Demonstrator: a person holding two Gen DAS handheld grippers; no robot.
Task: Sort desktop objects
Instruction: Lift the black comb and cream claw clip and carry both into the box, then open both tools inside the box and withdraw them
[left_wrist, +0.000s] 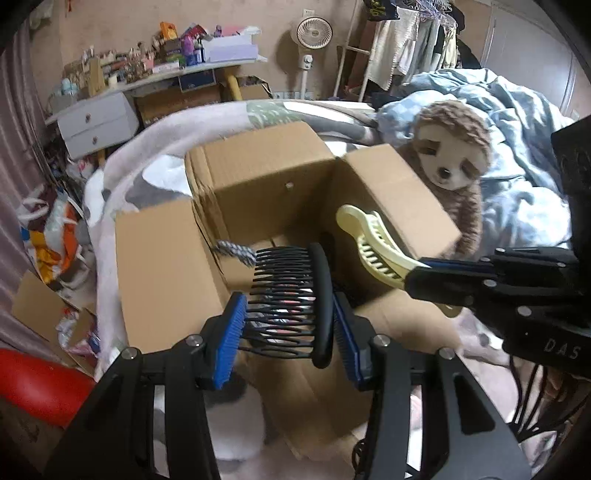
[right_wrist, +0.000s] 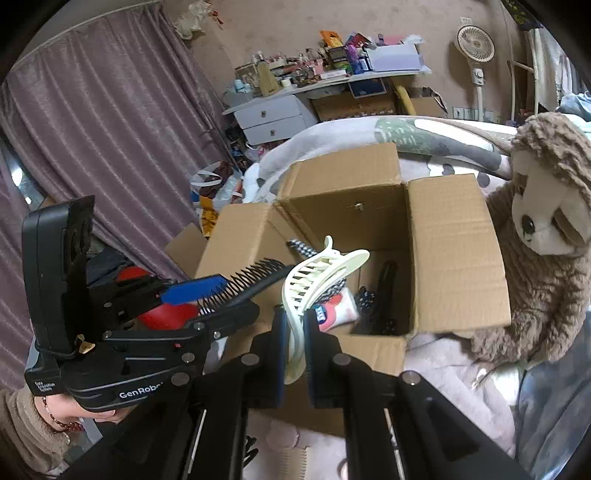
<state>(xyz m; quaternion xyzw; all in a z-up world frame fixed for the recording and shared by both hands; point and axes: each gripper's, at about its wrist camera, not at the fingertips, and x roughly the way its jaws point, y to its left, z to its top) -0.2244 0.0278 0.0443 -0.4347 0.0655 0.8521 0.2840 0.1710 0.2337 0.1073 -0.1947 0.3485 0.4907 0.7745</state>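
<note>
My left gripper (left_wrist: 290, 325) is shut on a black toothed hair comb (left_wrist: 291, 295) and holds it above the open cardboard box (left_wrist: 266, 173). My right gripper (right_wrist: 294, 341) is shut on a cream hair claw clip (right_wrist: 317, 273), also held over the box (right_wrist: 454, 251). In the left wrist view the right gripper (left_wrist: 417, 275) comes in from the right with the clip (left_wrist: 373, 240). In the right wrist view the left gripper (right_wrist: 207, 295) sits at the left with the comb (right_wrist: 255, 275). Inside the box lie dark hair accessories (right_wrist: 380, 299) and a red-and-white item (right_wrist: 336, 308).
A brown sloth plush (right_wrist: 543, 236) sits right beside the box on the bed (left_wrist: 517, 184). A cluttered desk with drawers (left_wrist: 96, 125) and a fan (left_wrist: 314, 33) stand at the back. A red object (left_wrist: 40, 387) lies lower left. Curtains (right_wrist: 110, 129) hang at left.
</note>
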